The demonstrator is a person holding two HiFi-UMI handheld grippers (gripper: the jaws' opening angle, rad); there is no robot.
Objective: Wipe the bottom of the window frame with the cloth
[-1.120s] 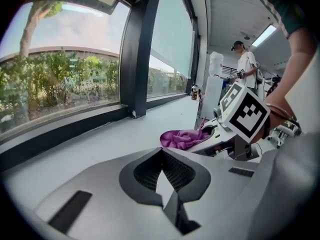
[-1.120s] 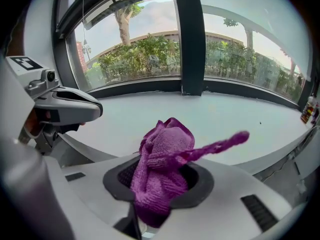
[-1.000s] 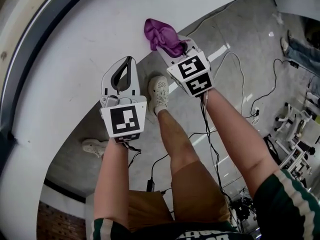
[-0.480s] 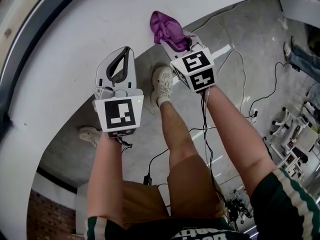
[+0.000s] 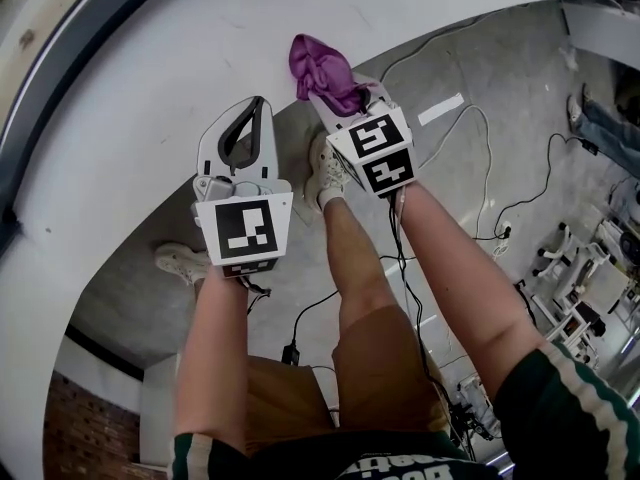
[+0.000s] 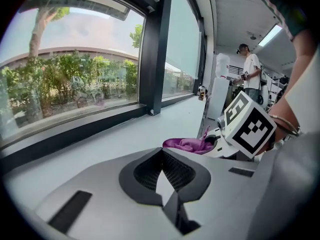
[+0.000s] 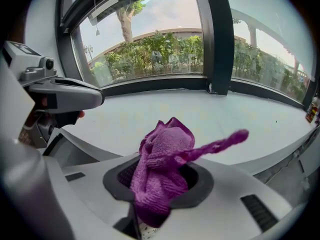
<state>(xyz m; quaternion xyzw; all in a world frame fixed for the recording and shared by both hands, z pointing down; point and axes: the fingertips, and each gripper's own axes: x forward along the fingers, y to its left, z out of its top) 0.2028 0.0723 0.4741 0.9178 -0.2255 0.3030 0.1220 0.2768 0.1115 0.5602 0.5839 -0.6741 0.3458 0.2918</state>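
- right gripper (image 5: 345, 96): fingers clamped on the purple cloth (image 5: 322, 68), which is bunched with one tail sticking out sideways
- cloth sits over the near edge of the white sill (image 5: 150, 118), apart from the dark bottom frame rail (image 7: 150, 84)
- left gripper (image 5: 258, 106): fingers closed, nothing between them, beside the right one at the sill edge

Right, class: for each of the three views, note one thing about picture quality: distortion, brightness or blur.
Head view: the wide-angle lens bends the white sill into an arc. Left gripper view: dark rounded corners, bright daylight through the window. Right gripper view: the cloth has a blurred loose tip.
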